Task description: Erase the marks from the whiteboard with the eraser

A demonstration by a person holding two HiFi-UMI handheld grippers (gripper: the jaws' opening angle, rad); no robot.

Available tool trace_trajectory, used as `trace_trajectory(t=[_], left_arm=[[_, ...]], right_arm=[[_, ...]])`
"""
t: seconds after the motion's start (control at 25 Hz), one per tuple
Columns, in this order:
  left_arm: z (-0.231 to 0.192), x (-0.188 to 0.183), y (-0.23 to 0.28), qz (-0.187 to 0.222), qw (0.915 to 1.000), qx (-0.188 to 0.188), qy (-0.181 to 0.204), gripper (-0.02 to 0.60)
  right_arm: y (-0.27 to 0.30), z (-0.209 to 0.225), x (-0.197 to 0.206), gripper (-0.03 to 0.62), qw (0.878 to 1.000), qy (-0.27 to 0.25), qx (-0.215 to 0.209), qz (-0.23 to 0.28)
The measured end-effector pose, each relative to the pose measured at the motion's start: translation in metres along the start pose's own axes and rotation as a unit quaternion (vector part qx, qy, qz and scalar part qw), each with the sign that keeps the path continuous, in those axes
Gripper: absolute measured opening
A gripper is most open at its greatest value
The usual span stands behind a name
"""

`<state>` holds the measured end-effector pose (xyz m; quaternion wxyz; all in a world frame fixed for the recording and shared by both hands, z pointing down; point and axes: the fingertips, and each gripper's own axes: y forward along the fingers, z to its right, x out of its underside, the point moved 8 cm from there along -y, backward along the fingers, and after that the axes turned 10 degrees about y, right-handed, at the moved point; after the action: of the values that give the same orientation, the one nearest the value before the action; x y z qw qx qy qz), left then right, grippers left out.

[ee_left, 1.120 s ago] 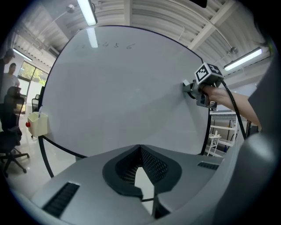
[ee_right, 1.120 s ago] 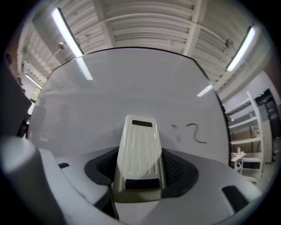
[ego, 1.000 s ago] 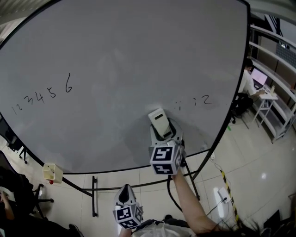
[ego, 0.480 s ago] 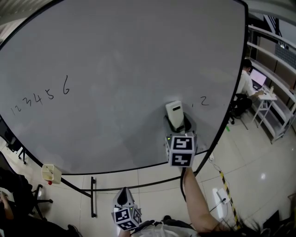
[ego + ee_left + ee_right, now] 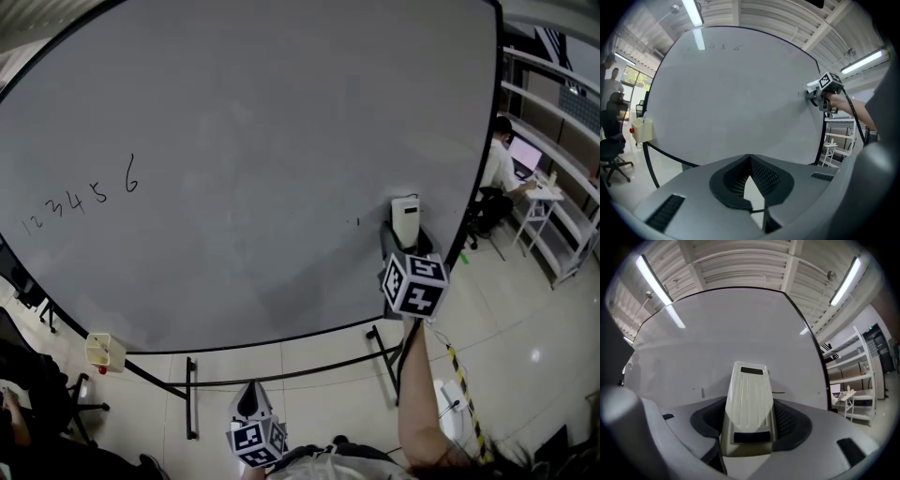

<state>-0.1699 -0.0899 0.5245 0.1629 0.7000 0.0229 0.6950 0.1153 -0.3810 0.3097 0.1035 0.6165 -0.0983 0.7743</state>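
Observation:
The whiteboard [image 5: 262, 141] fills the head view. Handwritten digits [image 5: 80, 197] remain at its left, and a tiny dot [image 5: 357, 221] sits low on the right. My right gripper [image 5: 406, 239] is shut on the white eraser [image 5: 405, 217], which is pressed against the board near its lower right edge. In the right gripper view the eraser [image 5: 747, 404] lies between the jaws, with short marks [image 5: 703, 392] beside it. My left gripper [image 5: 250, 401] hangs low, away from the board, with its jaws together and nothing in them. The left gripper view shows the board [image 5: 731, 93] and the right gripper [image 5: 819, 91].
A small yellowish box [image 5: 105, 350] hangs at the board's lower left edge. The board's black stand legs [image 5: 190, 394] reach onto the tiled floor. At the right, a person [image 5: 500, 169] sits at a desk by white shelving [image 5: 562, 122]. Striped tape [image 5: 464, 394] marks the floor.
My right gripper has swept the eraser to the right along the lower board. The "2" and the dots beside it are gone. The left gripper has stayed put.

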Motion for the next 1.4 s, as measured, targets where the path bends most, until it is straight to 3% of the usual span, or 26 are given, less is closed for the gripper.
trace_trajectory(t=[0.08, 0.16, 0.24, 0.32, 0.4, 0.48, 0.56, 0.68, 0.76, 0.84, 0.88, 1.04, 1.16, 1.28, 1.4], left_arm=[[-0.001, -0.001, 0.004, 0.000, 1.0000, -0.005, -0.006, 0.003], [0.003, -0.006, 0.009, 0.008, 0.9999, -0.004, -0.009, 0.003], [0.011, -0.012, 0.012, 0.018, 0.9998, 0.003, -0.011, 0.003], [0.016, -0.016, 0.010, 0.024, 0.9996, 0.008, -0.011, 0.003], [0.016, -0.014, 0.008, 0.020, 0.9997, 0.008, -0.007, 0.003], [0.013, -0.009, 0.007, 0.010, 0.9999, 0.004, -0.004, 0.003], [0.009, -0.004, 0.008, 0.001, 1.0000, -0.001, -0.006, 0.003], [0.010, -0.005, 0.015, 0.002, 0.9999, -0.005, -0.013, 0.003], [0.016, -0.010, 0.020, 0.010, 0.9998, -0.001, -0.016, 0.003], [0.023, -0.015, 0.020, 0.019, 0.9997, 0.006, -0.017, 0.003], [0.025, -0.016, 0.019, 0.021, 0.9996, 0.009, -0.015, 0.003], [0.023, -0.011, 0.013, 0.014, 0.9998, 0.007, -0.010, 0.003], [0.013, -0.005, 0.012, 0.004, 0.9998, -0.005, -0.017, 0.003], [0.010, -0.004, 0.016, 0.002, 0.9997, -0.010, -0.024, 0.003], [0.020, -0.009, 0.021, 0.011, 0.9995, 0.003, -0.030, 0.003]], right_arm=[[-0.008, -0.052, 0.016, 0.290, 0.997, -0.045, -0.053, -0.016], [-0.013, -0.104, 0.046, 0.290, 0.987, -0.120, -0.104, -0.039], [-0.012, -0.116, 0.062, 0.290, 0.978, -0.173, -0.109, -0.049], [-0.005, -0.081, 0.054, 0.290, 0.985, -0.143, -0.080, -0.054], [0.005, -0.018, 0.036, 0.287, 0.996, -0.060, -0.034, -0.048], [0.011, 0.038, 0.019, 0.284, 0.999, 0.000, 0.012, -0.035], [0.006, 0.046, 0.008, 0.282, 0.999, 0.007, 0.025, -0.032], [-0.001, -0.025, 0.021, 0.281, 0.996, -0.070, -0.037, -0.050], [-0.005, -0.081, 0.039, 0.281, 0.983, -0.154, -0.078, -0.061], [-0.005, -0.098, 0.049, 0.282, 0.971, -0.216, -0.080, -0.063], [-0.004, -0.088, 0.047, 0.281, 0.971, -0.221, -0.070, -0.064], [0.004, 0.008, 0.015, 0.281, 0.992, -0.105, 0.019, -0.072], [0.009, 0.053, 0.000, 0.281, 0.993, -0.060, 0.069, -0.076], [0.003, 0.002, 0.000, 0.281, 0.992, -0.093, 0.011, -0.081], [-0.002, -0.054, 0.013, 0.281, 0.977, -0.180, -0.056, -0.098]])
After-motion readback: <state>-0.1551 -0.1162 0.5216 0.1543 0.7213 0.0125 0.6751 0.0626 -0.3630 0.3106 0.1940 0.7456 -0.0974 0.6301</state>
